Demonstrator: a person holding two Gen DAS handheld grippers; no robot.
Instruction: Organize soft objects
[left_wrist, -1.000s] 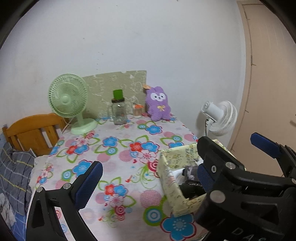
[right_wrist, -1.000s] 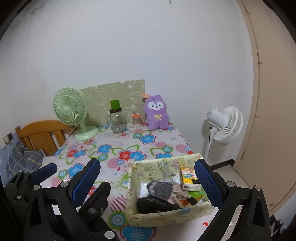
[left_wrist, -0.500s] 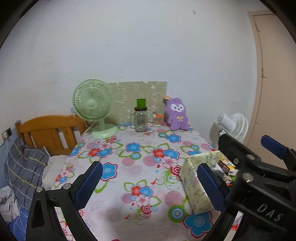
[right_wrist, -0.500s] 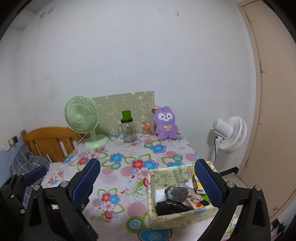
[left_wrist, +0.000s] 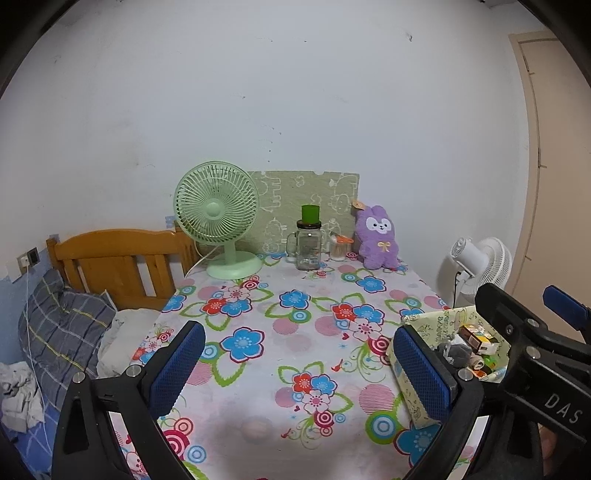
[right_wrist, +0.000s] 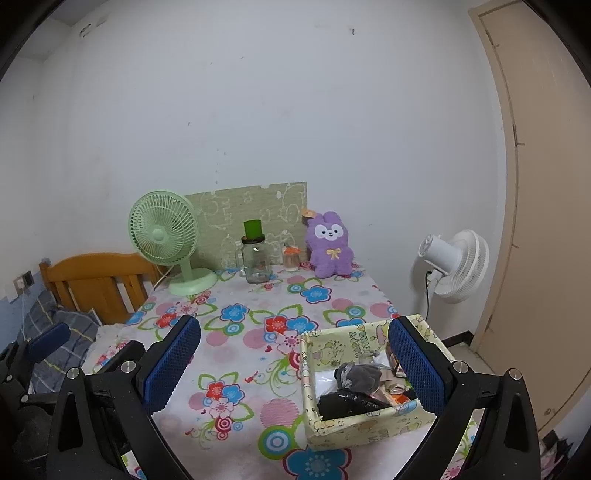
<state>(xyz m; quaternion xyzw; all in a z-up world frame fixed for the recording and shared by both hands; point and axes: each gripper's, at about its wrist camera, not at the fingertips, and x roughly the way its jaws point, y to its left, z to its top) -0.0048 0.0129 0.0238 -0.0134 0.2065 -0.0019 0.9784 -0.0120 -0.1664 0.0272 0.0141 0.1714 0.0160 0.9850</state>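
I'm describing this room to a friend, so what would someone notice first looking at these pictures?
Probably the bright flower-print tablecloth covering the whole table. At its far edge by the wall sit a mint-green desk fan on the left and a fluffy purple rabbit plush toy on the right. Near the front right corner stands a pale yellow cartoon-print box stuffed with dark socks and small packets.

Left gripper (left_wrist: 299, 365): black angular frame, two long fingers (left_wrist: 177, 367) faced with blue mesh-textured pads, silver screw heads at finger bases. Right gripper (right_wrist: 293, 363): same black frame, blue pads, silver screws; white "DAS" lettering on side.
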